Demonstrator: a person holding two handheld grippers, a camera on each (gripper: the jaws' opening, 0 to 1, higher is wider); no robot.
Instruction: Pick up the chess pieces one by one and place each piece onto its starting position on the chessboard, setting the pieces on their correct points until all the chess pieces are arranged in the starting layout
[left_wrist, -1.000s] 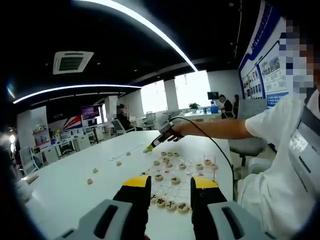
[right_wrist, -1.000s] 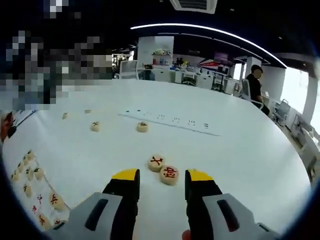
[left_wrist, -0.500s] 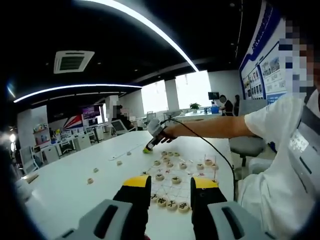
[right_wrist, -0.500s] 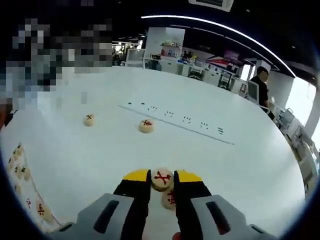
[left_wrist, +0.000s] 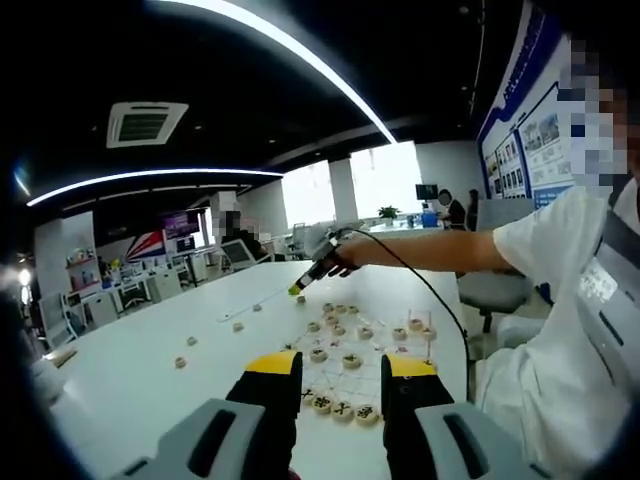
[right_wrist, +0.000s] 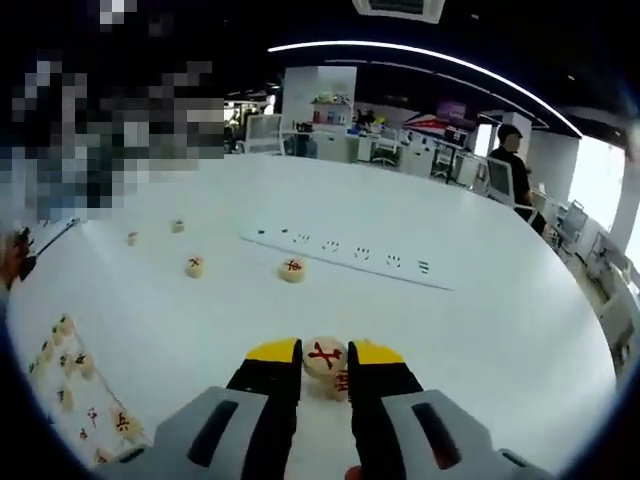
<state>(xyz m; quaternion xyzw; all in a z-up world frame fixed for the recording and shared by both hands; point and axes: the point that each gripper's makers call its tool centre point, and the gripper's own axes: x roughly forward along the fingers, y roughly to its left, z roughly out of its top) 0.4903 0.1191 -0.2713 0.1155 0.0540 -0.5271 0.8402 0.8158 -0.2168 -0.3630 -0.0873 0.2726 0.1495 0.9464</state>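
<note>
My right gripper (right_wrist: 323, 358) is shut on a round pale chess piece (right_wrist: 323, 354) with a red character, held just above the white table. A second red-marked piece (right_wrist: 339, 382) lies right under it. In the left gripper view that right gripper (left_wrist: 298, 289) hangs over the table beyond the board's far end, held by a person's hand. My left gripper (left_wrist: 342, 368) stands open above the near edge of the chessboard (left_wrist: 372, 372), nothing between its jaws. Several pieces (left_wrist: 341, 408) sit on the board's points. The board's corner (right_wrist: 75, 395) lies at the lower left of the right gripper view.
Loose pieces lie on the table: one (right_wrist: 292, 269) by a long white power strip (right_wrist: 345, 256), another (right_wrist: 194, 266) to its left, more (left_wrist: 180, 362) far left. A person's arm and cable (left_wrist: 440, 300) cross above the board. Desks and seated people are behind.
The right gripper closed on one of the two red-marked pieces and has lifted it slightly off the table. The left gripper has stayed still and open.
</note>
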